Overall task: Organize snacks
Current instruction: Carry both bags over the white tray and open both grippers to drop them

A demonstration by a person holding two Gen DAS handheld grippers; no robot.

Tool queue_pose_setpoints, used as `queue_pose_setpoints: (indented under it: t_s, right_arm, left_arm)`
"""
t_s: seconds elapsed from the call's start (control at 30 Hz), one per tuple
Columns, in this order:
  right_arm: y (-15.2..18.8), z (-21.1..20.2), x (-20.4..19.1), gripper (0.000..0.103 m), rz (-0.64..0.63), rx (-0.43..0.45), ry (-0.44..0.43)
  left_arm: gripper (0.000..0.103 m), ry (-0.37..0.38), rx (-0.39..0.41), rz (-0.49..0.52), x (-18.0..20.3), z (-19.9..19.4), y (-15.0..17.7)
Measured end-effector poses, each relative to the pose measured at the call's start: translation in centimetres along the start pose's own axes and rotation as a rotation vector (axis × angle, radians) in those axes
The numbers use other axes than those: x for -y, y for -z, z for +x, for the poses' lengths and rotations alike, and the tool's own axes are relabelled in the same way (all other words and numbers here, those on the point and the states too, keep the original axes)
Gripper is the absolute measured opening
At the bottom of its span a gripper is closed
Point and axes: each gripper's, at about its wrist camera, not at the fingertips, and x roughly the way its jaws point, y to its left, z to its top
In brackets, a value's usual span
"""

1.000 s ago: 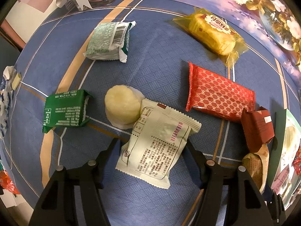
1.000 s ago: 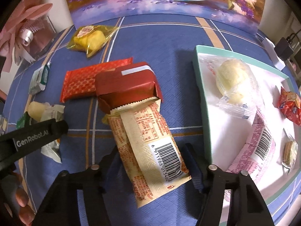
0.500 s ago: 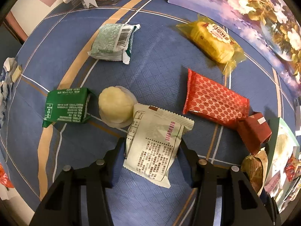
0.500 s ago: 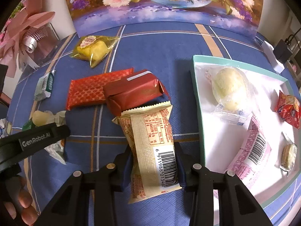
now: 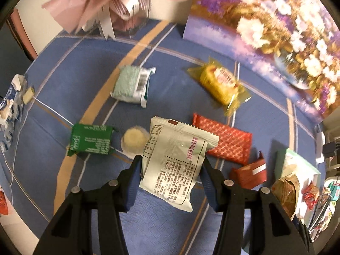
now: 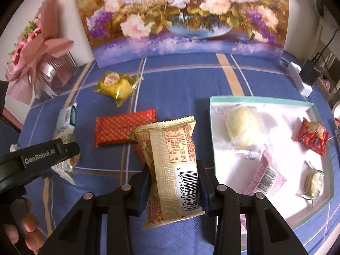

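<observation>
Resting between each hand-held gripper's (image 6: 175, 188) pads, one snack packet (image 6: 170, 170).

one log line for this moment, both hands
left gripper: shut on white packet | right gripper: shut on tan packet | tray: waiting

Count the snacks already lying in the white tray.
5, seen from the right wrist: a pale round bun at the back left, a red packet at the right, a pink packet in front, a small sandwich biscuit front right, a small clear sachet below the bun. The gripper may hide more.
</observation>
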Motion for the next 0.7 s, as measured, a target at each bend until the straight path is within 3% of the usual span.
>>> queue_pose_setpoints:
  t_s: [0.2, 0.4, 0.7]
  right_arm:
    - [-0.5, -1.6, 0.0, 0.041, 0.008, 0.043, -0.01]
    - [-0.6, -1.3, 0.5, 0.041, 0.022, 0.029, -0.009]
    - [-1.1, -2.4, 4.4, 0.041, 0.101, 0.049, 0.016]
  left_arm:
    - [0.054, 0.005, 0.067, -0.003, 0.5, -2.6, 0.0]
    - [0.054, 0.013, 0.107, 0.008, 1.4, -3.9, -0.1]
    - [0.055, 0.056, 0.134, 0.087, 6.0, -5.4, 0.8]
